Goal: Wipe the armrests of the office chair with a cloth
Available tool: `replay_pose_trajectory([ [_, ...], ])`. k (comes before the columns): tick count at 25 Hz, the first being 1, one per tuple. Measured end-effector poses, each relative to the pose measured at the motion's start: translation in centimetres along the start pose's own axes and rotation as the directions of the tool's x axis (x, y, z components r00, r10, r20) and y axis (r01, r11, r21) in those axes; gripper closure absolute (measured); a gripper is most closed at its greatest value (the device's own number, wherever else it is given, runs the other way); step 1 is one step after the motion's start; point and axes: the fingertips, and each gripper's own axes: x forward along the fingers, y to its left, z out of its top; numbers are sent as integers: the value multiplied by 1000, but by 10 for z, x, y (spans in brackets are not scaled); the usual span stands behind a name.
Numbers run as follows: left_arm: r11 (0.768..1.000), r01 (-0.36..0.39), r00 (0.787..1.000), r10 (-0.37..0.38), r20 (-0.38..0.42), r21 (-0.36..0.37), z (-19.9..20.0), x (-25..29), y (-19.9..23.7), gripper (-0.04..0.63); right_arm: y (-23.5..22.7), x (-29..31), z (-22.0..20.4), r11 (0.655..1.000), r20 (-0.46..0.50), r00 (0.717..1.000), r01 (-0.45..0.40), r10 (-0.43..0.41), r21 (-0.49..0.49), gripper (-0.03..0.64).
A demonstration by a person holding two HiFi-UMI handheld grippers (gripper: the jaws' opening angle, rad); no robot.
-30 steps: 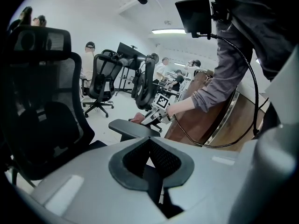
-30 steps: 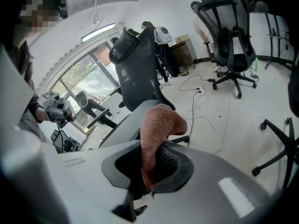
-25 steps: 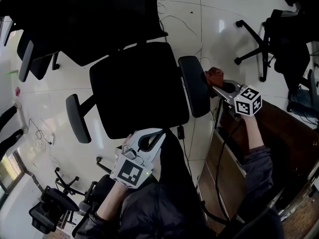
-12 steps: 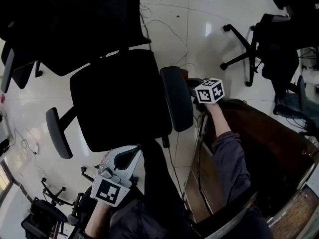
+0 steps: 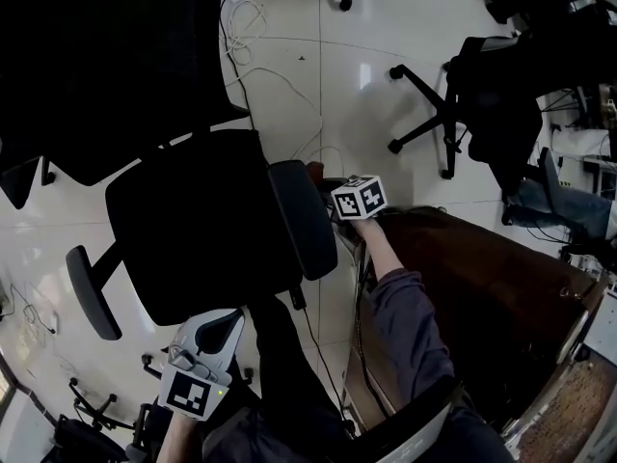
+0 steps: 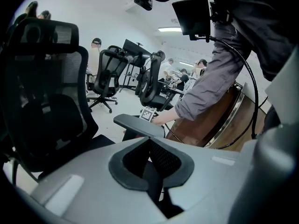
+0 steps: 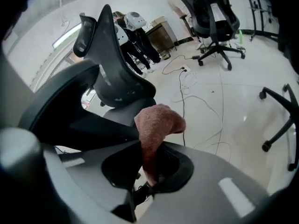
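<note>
cloth pinched at the armrest

the right gripper (image 7: 148,174) is clamped on a pinkish cloth (image 7: 156,122). its bunched end sticks out just ahead of the jaws, beside the far end of the right armrest (image 5: 302,218). the left gripper (image 6: 152,164) has its jaws together on nothing. the black seat (image 5: 193,230) lies just ahead of it, and the left armrest (image 5: 87,292) is further off to its left.
</note>
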Motion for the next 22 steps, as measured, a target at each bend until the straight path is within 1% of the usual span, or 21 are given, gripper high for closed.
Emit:
replay_pose_trajectory([
  [4, 1000, 9, 1000, -9, -5, 16, 5, -2, -5, 580, 21, -39, 9, 999, 81, 996, -21, 23, -31, 569],
  [7, 999, 16, 1000, -16, 5, 28, 10, -4, -11, 580, 40, -82, 19, 998, 161, 986, -24, 32, -51, 569],
  [11, 999, 23, 999, -25, 30, 48, 18, -13, -19, 580, 75, -136, 29, 992, 231, 973, 16, 13, -122, 569],
  [13, 998, 24, 999, -27, 44, 56, 21, -19, -24, 580, 95, -163, 35, 988, 273, 962, 39, 5, -153, 569],
  [16, 998, 23, 998, -27, 63, 61, 22, -32, -27, 580, 135, -194, 46, 980, 340, 940, 56, 13, -193, 569],
  [18, 998, 27, 996, -32, 83, 62, 17, -46, -27, 580, 171, -202, 50, 973, 366, 931, 64, 23, -222, 569],
  [20, 998, 35, 994, -41, 101, 61, 9, -65, -26, 580, 210, -199, 50, 966, 370, 928, 67, 31, -249, 569],
  [22, 997, 47, 992, -54, 112, 60, -2, -87, -23, 580, 244, -184, 46, 962, 361, 932, 71, 30, -264, 569],
])
